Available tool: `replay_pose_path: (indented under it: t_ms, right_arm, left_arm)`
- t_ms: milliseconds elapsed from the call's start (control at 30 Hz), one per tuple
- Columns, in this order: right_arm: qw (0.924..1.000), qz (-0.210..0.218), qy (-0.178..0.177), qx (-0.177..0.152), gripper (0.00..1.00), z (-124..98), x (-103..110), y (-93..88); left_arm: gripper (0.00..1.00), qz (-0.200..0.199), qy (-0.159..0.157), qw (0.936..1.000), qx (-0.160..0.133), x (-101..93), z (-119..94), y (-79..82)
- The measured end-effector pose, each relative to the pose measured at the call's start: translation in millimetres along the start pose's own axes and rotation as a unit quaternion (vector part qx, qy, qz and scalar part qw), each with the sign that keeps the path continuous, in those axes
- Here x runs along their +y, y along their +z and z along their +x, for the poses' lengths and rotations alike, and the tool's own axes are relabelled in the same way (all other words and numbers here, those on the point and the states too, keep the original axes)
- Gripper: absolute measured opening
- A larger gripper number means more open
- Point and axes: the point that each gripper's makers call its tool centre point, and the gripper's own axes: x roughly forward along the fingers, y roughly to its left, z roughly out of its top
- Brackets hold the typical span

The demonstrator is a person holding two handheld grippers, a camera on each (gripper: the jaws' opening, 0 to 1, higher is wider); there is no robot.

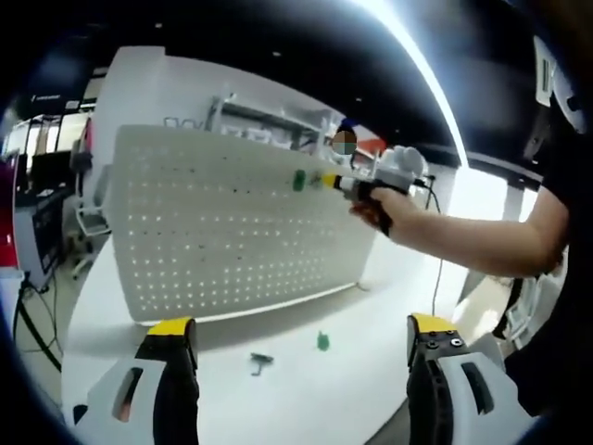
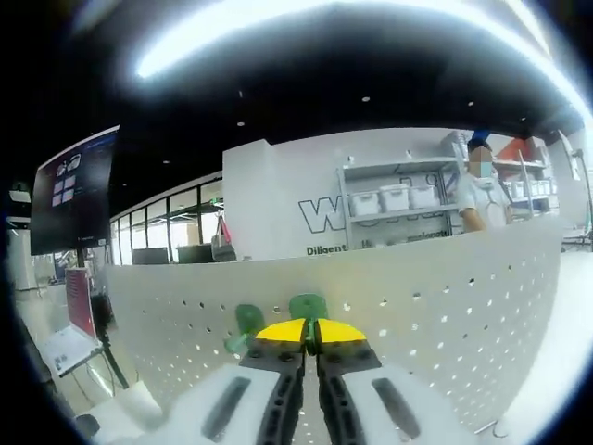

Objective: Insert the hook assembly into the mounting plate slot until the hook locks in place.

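Fingers [image 1: 174, 336] of the left gripper [image 1: 301, 338] are standing wide apart over the white desk [image 1: 361, 311], where two small hooks [image 1: 322, 342] are lying before the upright pegboard [image 1: 232, 222]. Right gripper [image 2: 309, 332] fingers are closing together on a green hook [image 2: 308, 306] at the pegboard face, beside a second green hook [image 2: 247, 321].

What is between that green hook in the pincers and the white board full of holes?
Nothing visible. The right gripper, shut on the green hook, holds it right up at the pegboard. A second green hook sits beside it, not in front.
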Motion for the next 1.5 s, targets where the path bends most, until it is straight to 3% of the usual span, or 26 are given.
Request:
replay_pose_path:
  t_ms: [400, 833, 1367, 1500]
  right_arm:
    - [1.0000, 0.002, -0.004, -0.007, 0.00, 1, -1, -6.0]
    - [0.9989, -0.002, -0.024, -0.040, 0.00, 2, 1, -8.4]
    - [0.9987, -0.010, -0.046, -0.020, 0.01, 10, -2, -14.3]
    - [0.9993, -0.018, -0.033, -0.010, 0.03, 10, -2, -16.6]
  left_arm:
    - [0.94, -0.004, 0.007, 1.0000, 0.003, 4.0, -4, -3.2]
    - [0.93, -0.003, 0.017, 0.9999, 0.003, 11.0, -6, -1.2]
    - [0.93, -0.012, 0.027, 0.9995, 0.013, 15.0, -9, -12.5]
    - [0.93, -0.009, 0.035, 0.9989, 0.029, 18.1, -12, -22.7]
